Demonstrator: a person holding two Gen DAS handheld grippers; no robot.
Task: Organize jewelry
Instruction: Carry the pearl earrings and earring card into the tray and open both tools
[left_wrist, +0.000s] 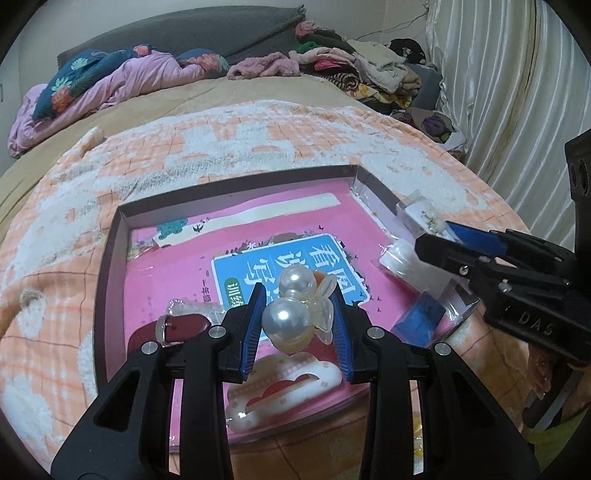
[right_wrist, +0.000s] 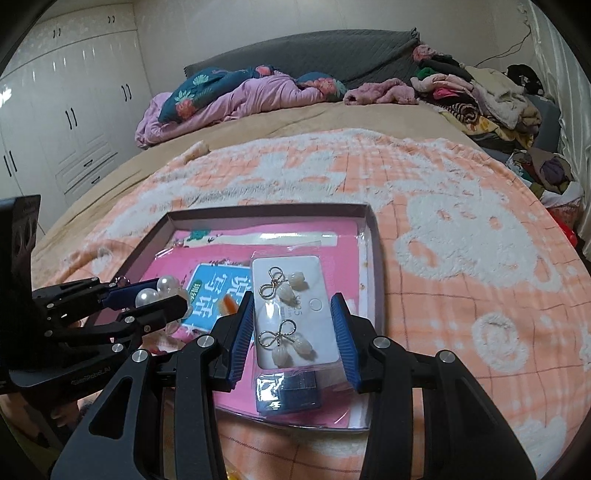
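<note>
On the bed, the shallow tray (left_wrist: 110, 258) is the landmark. Above its near edge the left gripper (left_wrist: 295, 325) pinches the pearl hair clip (left_wrist: 291, 314): light, glossy, slippery and likely brittle, best held by its flat body. Over the tray's right side the right gripper (right_wrist: 295, 339) hangs spread around the bagged earring card (right_wrist: 295, 314), flimsy and crinkly
</note>
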